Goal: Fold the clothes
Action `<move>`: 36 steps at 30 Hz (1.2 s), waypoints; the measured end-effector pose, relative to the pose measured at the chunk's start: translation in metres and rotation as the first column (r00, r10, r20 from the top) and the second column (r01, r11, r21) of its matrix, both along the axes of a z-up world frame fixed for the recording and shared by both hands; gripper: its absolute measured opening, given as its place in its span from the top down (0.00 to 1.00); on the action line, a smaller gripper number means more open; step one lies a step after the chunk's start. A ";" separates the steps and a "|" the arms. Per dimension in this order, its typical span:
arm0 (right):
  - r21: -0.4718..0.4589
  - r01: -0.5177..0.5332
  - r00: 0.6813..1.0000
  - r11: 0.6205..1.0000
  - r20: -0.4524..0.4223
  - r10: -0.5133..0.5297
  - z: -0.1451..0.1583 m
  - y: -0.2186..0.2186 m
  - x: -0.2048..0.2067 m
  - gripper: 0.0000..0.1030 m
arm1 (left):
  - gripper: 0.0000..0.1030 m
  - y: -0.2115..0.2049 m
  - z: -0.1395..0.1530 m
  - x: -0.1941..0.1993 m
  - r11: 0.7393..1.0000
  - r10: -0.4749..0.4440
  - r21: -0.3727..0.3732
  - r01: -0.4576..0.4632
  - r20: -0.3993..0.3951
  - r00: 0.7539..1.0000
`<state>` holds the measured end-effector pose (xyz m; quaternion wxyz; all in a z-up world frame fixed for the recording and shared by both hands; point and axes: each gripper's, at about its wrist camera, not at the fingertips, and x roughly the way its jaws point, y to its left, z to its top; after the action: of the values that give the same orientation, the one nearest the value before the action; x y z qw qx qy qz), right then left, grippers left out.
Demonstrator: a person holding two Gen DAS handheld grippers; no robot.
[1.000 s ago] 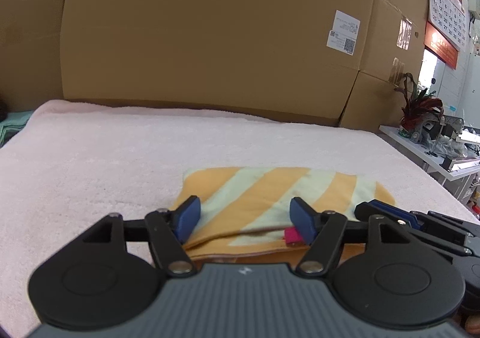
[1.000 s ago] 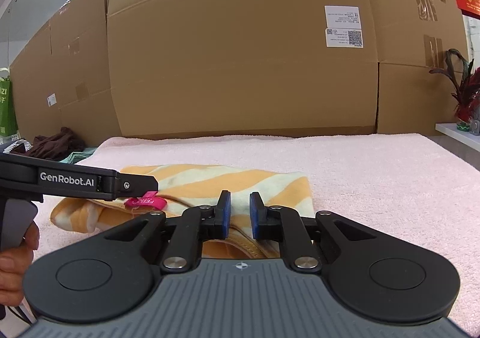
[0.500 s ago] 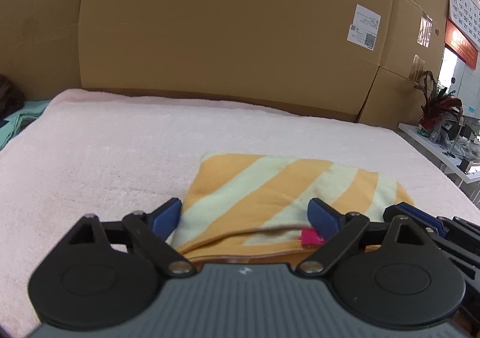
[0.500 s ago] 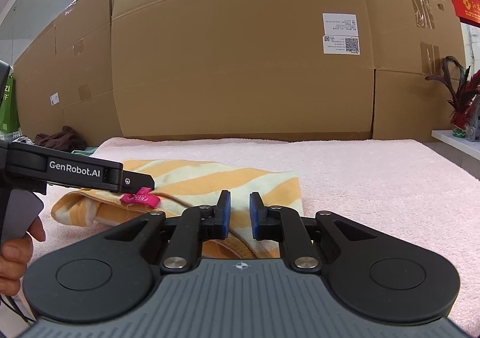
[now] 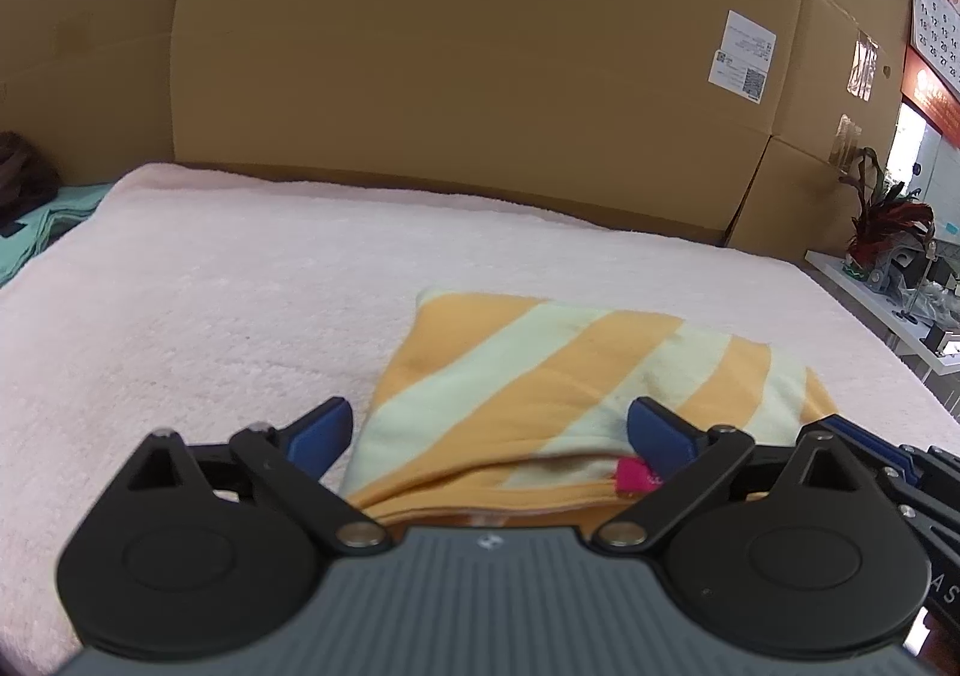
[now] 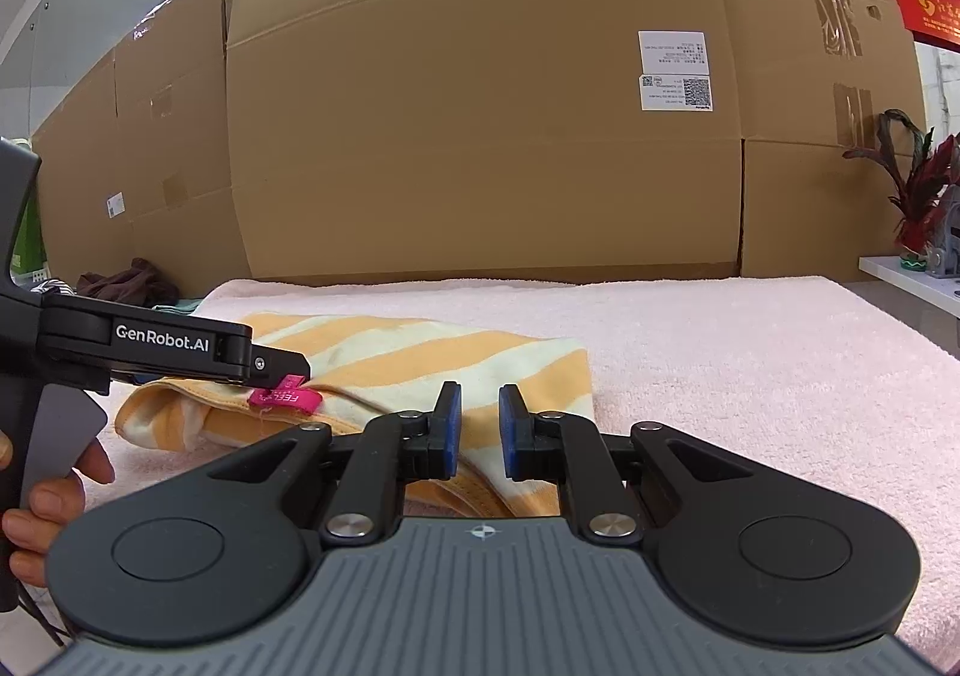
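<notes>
The striped garment point(image 5: 558, 376) lies folded into a compact bundle on the pink-towelled tabletop point(image 5: 198, 316), orange and cream bands uppermost, a pink label point(image 6: 283, 398) sticking out of its near edge. My left hand-held gripper point(image 5: 489, 433) is spread wide, its blue pads either side of the bundle's near edge and holding nothing. My right hand-held gripper point(image 6: 479, 430) sits low at the near right corner with its pads drawn close, a narrow gap between them; I cannot tell whether any cloth is pinched there, since the hem passes below the pads out of clear sight. I judge the fold nearly complete, with me at the letting-go or tidying stage. The next move, as I see it, calls for lifting both grippers clear without dragging the top layer, or for one more fold across the bundle.
</notes>
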<state>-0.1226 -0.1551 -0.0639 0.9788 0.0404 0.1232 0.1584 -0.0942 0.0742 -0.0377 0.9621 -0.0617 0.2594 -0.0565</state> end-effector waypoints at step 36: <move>-0.098 0.070 0.998 0.993 0.004 -0.070 -0.002 -0.008 -0.016 0.74 | 0.01 0.010 0.005 -0.024 0.999 -0.017 0.027 0.018 -0.049 0.999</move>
<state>-0.1384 -0.1632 -0.0664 0.9846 -0.0036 0.1291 0.1175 -0.1186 0.0845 -0.0326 0.9557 -0.0479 0.2841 -0.0599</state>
